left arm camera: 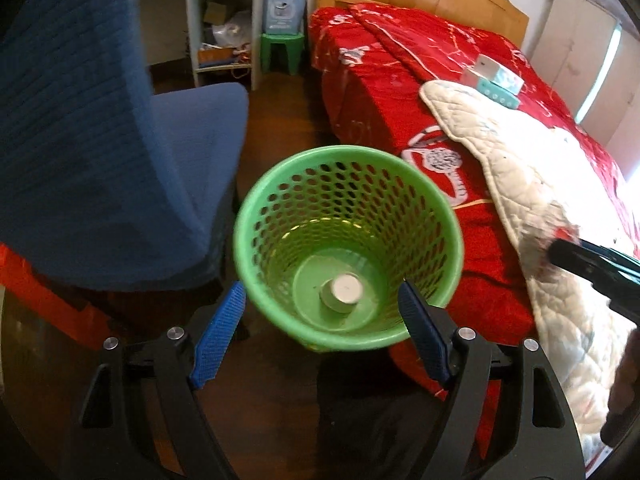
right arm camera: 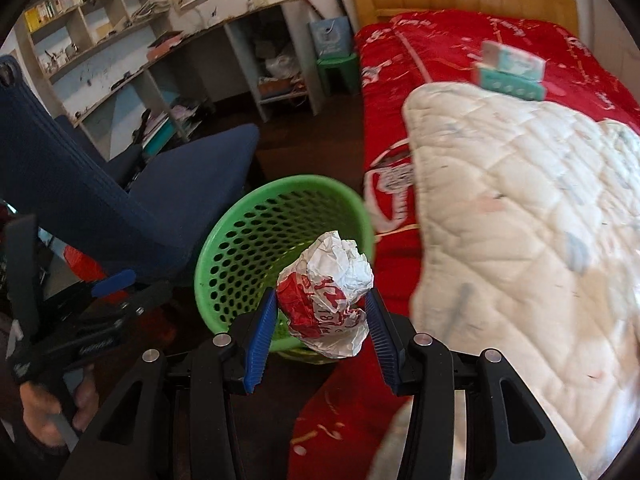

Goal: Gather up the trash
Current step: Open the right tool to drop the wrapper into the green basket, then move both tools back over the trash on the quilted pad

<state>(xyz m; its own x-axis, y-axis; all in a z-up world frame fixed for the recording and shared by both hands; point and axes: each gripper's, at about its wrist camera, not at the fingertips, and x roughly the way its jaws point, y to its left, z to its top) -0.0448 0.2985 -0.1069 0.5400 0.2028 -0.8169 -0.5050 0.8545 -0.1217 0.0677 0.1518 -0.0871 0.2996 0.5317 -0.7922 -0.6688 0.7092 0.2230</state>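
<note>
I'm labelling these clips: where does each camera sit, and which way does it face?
Left wrist: on the left gripper, looking down into the green basket; its open blue fingers show.
Right wrist: on the right gripper, facing the basket past the crumpled wrapper it holds; a hand shows.
Shared: basket, blue chair, red bed.

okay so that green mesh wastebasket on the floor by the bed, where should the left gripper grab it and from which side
Take the green wastebasket by its rolled rim, at the near edge, coming down from above with one of the left gripper fingers inside the wall and one outside. The basket is far wider than the open fingers, so spanning it probably won't work, and the thin upright wall fits between them.
</note>
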